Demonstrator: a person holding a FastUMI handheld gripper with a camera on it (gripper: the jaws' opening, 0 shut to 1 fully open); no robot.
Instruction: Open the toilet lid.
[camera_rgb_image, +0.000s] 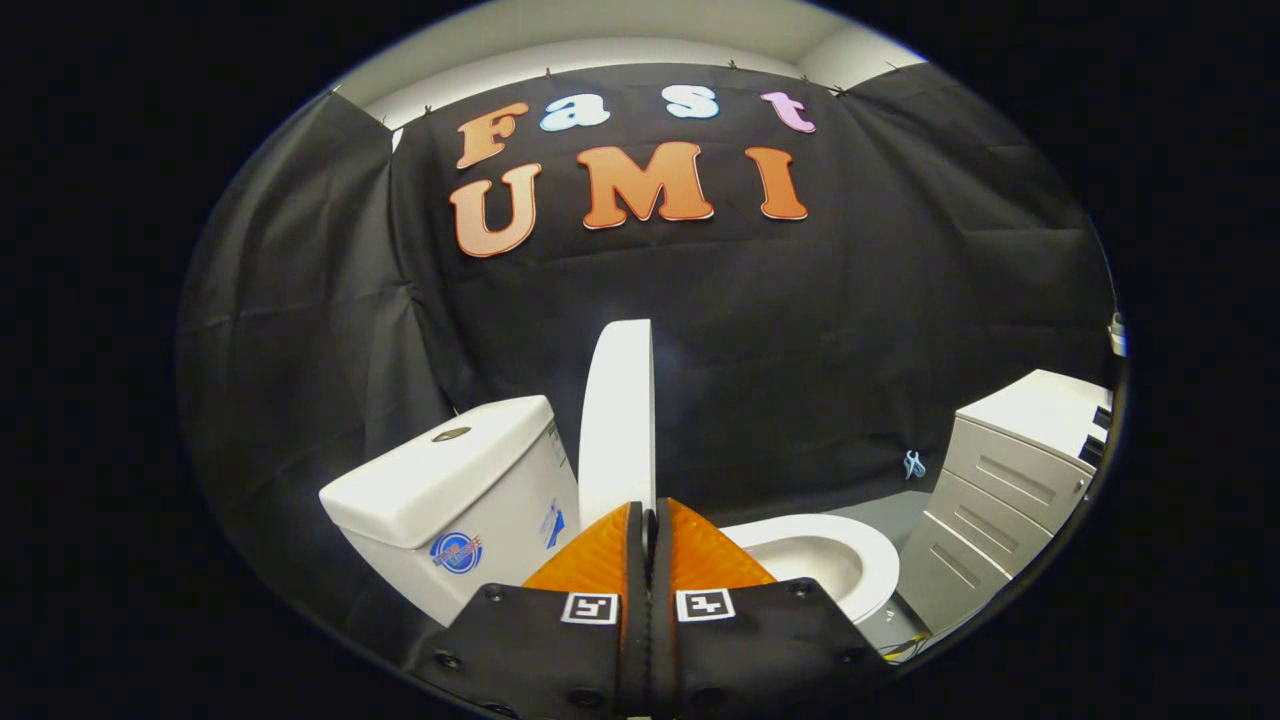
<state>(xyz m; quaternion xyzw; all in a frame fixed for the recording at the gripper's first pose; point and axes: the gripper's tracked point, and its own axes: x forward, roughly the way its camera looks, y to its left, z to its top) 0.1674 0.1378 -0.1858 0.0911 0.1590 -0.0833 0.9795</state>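
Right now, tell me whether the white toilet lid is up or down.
Up: the white toilet lid stands upright beside the tank, bowl exposed; gripper shut.

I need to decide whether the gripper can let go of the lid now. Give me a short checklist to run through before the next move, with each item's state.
1. Toilet lid raised upright beside the cistern: ok.
2. Bowl uncovered, its seat down: ok.
3. Gripper fingers pressed together at the lid's lower edge: ok.
4. Fingers actually pinching the lid: cannot tell.
5. Lid leaning back far enough to stay up alone: cannot tell.
6. Drawer cabinet apart from the toilet, beyond the bowl: ok.
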